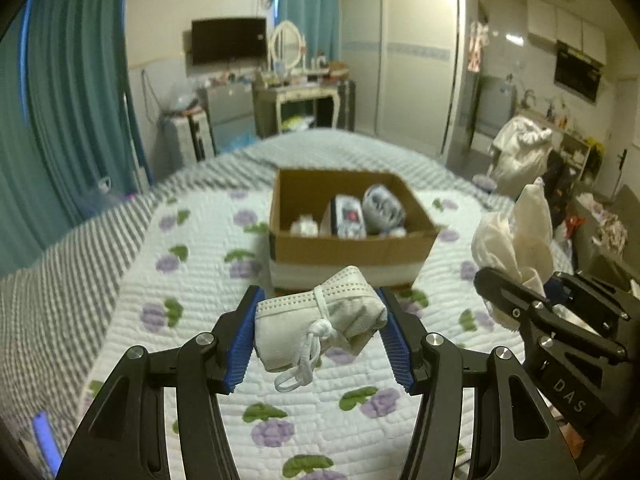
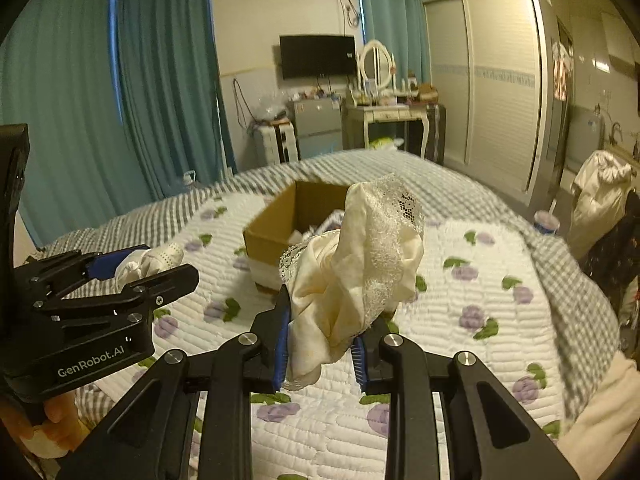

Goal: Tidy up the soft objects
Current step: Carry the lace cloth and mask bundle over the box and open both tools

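The left gripper is closed on a rolled face mask, gray-white and bound with its own white ear loop. The mask sits crosswise between the two blue pads, pressed on both sides, its loop end dangling below the jaws. It is held in the air above the quilt, a white one with purple flowers and green leaves, laid over a gray checked bedspread.

Straight ahead of the mask, farther along the bed, stands an open cardboard box. Inside it lie several small bundles, blurred, among them a gray and white one at the right.

The right gripper is clamped on a cream cloth with lace trim. The cloth is bunched between the jaws and rises above the fingertips, with a fold hanging down below them. In the right wrist view it covers much of the box, which lies beyond it and slightly left.

The two grippers are side by side, near each other, both on the near side of the box. Across the room stand teal curtains, a wall television and a white wardrobe.
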`<state>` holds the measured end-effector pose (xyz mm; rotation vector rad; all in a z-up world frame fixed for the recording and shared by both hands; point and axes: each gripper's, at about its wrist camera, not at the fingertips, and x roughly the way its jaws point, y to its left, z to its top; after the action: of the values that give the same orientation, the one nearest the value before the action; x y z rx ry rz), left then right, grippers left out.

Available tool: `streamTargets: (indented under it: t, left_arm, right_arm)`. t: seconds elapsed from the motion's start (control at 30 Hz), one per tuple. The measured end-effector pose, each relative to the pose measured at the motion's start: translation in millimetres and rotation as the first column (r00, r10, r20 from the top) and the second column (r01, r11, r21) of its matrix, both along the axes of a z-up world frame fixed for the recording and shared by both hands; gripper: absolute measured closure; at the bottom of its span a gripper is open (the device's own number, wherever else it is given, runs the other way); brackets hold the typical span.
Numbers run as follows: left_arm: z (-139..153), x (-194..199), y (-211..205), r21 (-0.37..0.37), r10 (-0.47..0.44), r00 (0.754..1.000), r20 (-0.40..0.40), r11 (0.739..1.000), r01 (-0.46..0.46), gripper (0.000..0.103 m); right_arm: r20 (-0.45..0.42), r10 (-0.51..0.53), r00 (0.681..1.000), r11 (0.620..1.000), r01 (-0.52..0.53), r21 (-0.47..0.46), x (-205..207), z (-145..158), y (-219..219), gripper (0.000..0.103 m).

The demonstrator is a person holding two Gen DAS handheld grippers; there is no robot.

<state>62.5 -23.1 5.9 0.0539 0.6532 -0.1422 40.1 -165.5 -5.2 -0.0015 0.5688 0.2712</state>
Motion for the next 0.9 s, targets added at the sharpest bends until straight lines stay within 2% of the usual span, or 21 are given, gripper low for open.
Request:
streamTargets:
  t: [0.23, 0.5, 0.77, 0.9]
  left_arm:
    - [31, 2, 0, 0.014, -0.009, 0.996, 0.083, 1.000, 0.008, 0.047]
    - [47, 55, -1, -0.011, -0.005, 0.991, 0.131, 1.000, 0.007, 0.047]
    - [36, 125, -6, 0.015, -0.007, 0.994, 0.108, 1.000, 0.005, 0.047]
    - [12, 164, -9, 0.010, -0.019, 0.999, 0.040, 1.000, 0.019, 0.047]
  right_arm:
    - [0.066, 0.008, 0.998, 1.000, -0.007, -0.021, -1, 36, 5, 0.078]
    - [0.093, 0.006, 0.996, 0.999, -0.002, -0.047, 42, 58, 6, 0.078]
    - [0.076, -0.018, 0.997, 1.000, 0.018, 0.006, 121, 63, -4, 0.078]
    - [0.033, -0.027, 0.999, 1.000, 0.027, 0.008, 172, 46, -5, 0.078]
